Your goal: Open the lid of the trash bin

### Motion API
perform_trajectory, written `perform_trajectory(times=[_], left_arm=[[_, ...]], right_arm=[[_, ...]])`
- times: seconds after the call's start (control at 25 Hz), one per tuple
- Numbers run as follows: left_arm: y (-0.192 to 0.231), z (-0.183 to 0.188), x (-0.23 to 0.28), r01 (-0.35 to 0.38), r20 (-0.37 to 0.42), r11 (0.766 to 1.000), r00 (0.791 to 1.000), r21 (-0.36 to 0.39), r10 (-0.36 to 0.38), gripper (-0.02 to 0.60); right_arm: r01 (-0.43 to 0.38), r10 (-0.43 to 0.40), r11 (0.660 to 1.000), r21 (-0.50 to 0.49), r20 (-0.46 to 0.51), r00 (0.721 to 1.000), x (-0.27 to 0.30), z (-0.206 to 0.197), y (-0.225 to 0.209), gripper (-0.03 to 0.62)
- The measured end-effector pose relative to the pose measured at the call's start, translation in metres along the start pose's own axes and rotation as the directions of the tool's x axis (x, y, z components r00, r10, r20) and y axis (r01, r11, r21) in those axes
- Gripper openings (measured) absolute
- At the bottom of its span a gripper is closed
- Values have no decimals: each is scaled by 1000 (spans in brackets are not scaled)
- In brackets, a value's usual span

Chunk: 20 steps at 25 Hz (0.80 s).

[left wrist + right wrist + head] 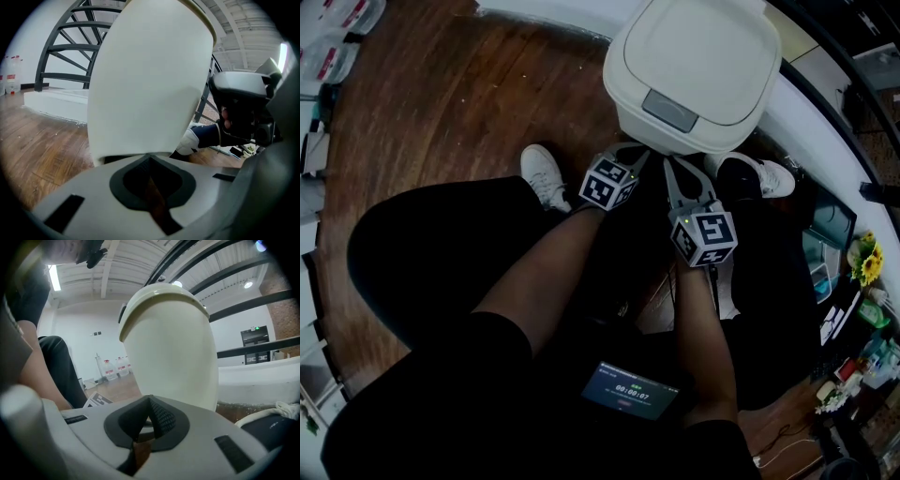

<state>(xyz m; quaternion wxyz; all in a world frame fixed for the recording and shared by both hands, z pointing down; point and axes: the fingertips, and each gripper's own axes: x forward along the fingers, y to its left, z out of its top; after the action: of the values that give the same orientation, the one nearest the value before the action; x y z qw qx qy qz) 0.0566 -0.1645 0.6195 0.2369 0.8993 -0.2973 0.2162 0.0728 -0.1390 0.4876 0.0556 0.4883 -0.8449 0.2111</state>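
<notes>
Lid (698, 52) is down on the trash bin (675, 136), which stands on the floor (441, 112). Left gripper (635, 150) and right gripper (677, 164) sit low at the bin's front, below its grey latch (670, 110), jaws pinched together and empty. My worry is that shoving from this low slides or tips the bin instead of tripping the latch.
</notes>
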Motion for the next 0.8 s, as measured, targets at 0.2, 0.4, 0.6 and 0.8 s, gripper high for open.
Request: perform_trajectory(times=[0.2, 0.4, 0.6, 0.8], left_arm=[[10, -3, 15, -8, -6, 1000, 1000, 5, 8, 29], [19, -10, 26, -19, -11, 1000, 1000, 6, 19, 29], [20, -13, 37, -18, -11, 1000, 1000, 5, 18, 29], [25, -23, 50, -23, -46, 1000, 999, 16, 24, 29]], right_arm=[[20, -19, 999, 36, -17, 1000, 5, -19, -14, 15], [4, -1, 998, 62, -42, 999, 5, -45, -13, 15], [17, -15, 999, 52, -35, 999, 8, -48, -13, 15], [20, -17, 997, 78, -40, 999, 9, -53, -16, 15]])
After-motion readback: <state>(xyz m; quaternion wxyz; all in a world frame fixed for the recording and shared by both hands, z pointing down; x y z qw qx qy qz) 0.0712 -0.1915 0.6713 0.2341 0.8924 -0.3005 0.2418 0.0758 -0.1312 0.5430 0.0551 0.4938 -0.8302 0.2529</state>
